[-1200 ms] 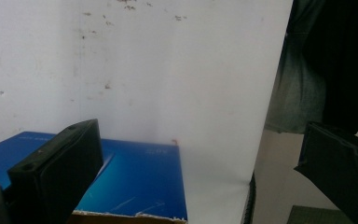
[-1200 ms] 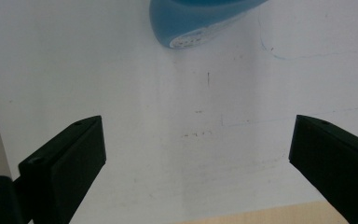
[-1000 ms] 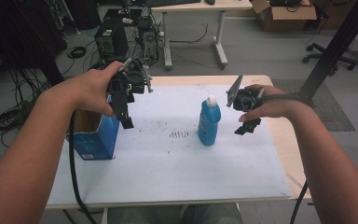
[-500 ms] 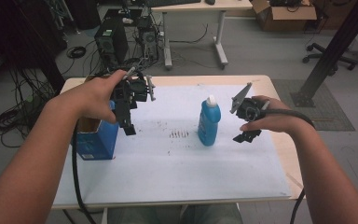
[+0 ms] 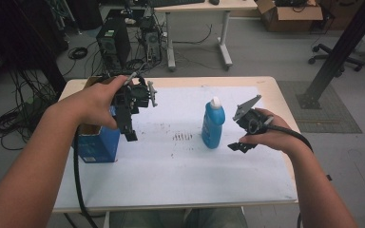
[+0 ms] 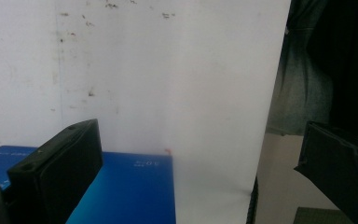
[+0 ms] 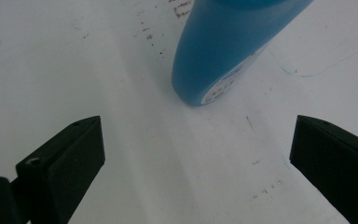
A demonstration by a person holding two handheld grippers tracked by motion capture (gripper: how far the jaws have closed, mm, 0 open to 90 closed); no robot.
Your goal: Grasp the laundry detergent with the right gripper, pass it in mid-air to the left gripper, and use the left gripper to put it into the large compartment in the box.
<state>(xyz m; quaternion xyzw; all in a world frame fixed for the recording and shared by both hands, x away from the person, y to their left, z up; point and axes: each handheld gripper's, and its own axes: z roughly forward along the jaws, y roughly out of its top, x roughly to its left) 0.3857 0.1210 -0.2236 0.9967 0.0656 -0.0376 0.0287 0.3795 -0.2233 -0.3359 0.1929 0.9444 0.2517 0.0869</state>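
Surface: a light wooden table covered by a white sheet that carries scattered dark specks near its middle. Floor around it is grey; a computer tower and loose cables stand behind the table at the left, a second desk and a cardboard box farther back, and a black slanted post at the right.

On the sheet: a blue bottle with a white cap stands upright right of centre. A blue box, top open, sits at the left edge of the sheet.

Left gripper: held up above the table, just beside the box on its inner side, jaws pointing down toward the sheet. In the left gripper view the jaws stand wide apart with nothing between them; the box top lies under the left jaw.

Right gripper: held low, near the bottle on its right, not touching it. In the right gripper view its jaws are spread wide, empty, with the bottle's base ahead and between their lines.
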